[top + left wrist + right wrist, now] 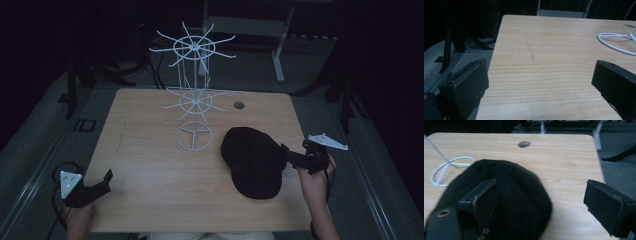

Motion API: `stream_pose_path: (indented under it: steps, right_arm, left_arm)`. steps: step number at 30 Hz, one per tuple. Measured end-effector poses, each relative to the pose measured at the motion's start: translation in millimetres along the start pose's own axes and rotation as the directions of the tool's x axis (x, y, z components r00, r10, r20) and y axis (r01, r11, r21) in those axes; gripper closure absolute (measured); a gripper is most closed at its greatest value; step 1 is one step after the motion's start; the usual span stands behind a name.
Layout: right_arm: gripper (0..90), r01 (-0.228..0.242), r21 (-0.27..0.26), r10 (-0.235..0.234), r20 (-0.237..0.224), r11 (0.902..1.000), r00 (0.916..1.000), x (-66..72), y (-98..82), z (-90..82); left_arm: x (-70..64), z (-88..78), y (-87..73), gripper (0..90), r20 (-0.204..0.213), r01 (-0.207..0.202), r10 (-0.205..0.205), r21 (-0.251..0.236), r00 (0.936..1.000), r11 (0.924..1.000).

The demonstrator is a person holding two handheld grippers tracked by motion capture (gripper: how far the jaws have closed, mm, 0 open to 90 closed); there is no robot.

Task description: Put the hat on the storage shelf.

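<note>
A black cap (252,161) lies flat on the wooden table (150,165), right of the middle. My right gripper (289,156) is open at the cap's right edge; in the right gripper view one jaw hangs over the cap (506,202) and the other over bare wood beside it. A white wire stand (194,102) with two tiers of spokes rises behind the cap on a ring base (616,42). My left gripper (102,182) is open at the table's front left corner, with nothing between its jaws.
A round cable hole (239,105) sits in the table top near the back right. Dark frames and a desk leg (280,50) stand on the floor behind the table. Bare wood stretches between the two grippers.
</note>
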State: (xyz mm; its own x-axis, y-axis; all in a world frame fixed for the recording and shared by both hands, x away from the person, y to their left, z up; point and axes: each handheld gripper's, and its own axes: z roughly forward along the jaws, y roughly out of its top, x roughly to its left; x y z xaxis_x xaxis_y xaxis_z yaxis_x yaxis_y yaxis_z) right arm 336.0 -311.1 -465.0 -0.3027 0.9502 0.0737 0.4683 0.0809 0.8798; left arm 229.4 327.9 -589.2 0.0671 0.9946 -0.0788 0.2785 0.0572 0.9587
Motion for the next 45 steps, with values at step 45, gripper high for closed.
stream_pose_path:
  steps: [45]
  right_arm:
    - [38.4, 0.108, 0.336, -0.079, -0.100, 0.9356, 0.9919, 60.4, 14.0, 144.4]
  left_arm:
    - [0.1, 0.4, 0.2, 1.4, 0.019, -0.007, 0.007, 0.006, 0.9998, 1.0000]
